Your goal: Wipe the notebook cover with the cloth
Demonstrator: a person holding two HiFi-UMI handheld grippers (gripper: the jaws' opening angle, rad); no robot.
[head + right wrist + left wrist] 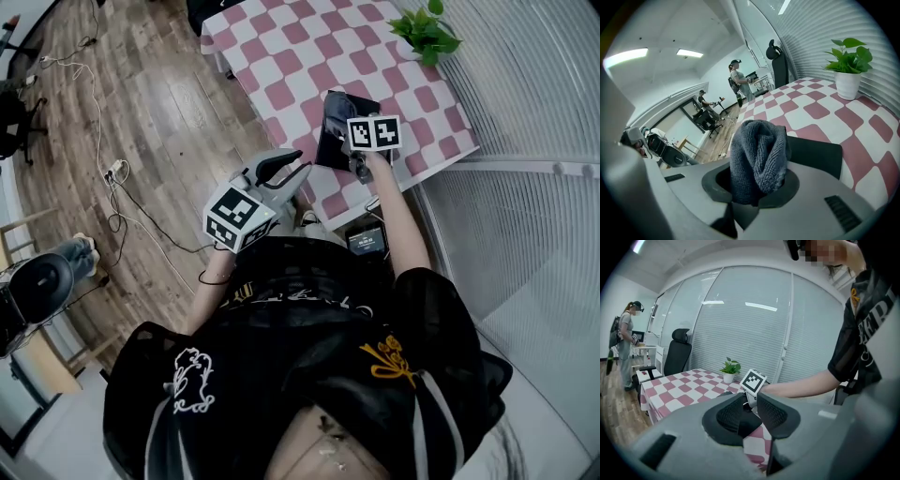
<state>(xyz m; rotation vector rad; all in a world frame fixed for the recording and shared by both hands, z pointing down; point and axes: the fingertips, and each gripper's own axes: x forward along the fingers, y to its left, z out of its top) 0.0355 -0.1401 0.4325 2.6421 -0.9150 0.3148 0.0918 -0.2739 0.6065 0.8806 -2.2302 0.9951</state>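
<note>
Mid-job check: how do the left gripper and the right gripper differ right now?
The right gripper is shut on the grey cloth; the left gripper holds nothing, its jaws slightly apart. The right gripper is over the dark notebook on the checked table; the left gripper hangs back by the table's near edge. Both are grey and carry a marker cube.

An office turned recording space: floor-to-ceiling glass walls with shut blinds (pixel 754 324) across the centre, a black swivel office chair (pixel 677 352) at left, flat ceiling light panels (pixel 689 53) at upper left, loose cables (pixel 103 141) over wood-look flooring, and a person (pixel 626 343) standing at a far desk.
</note>
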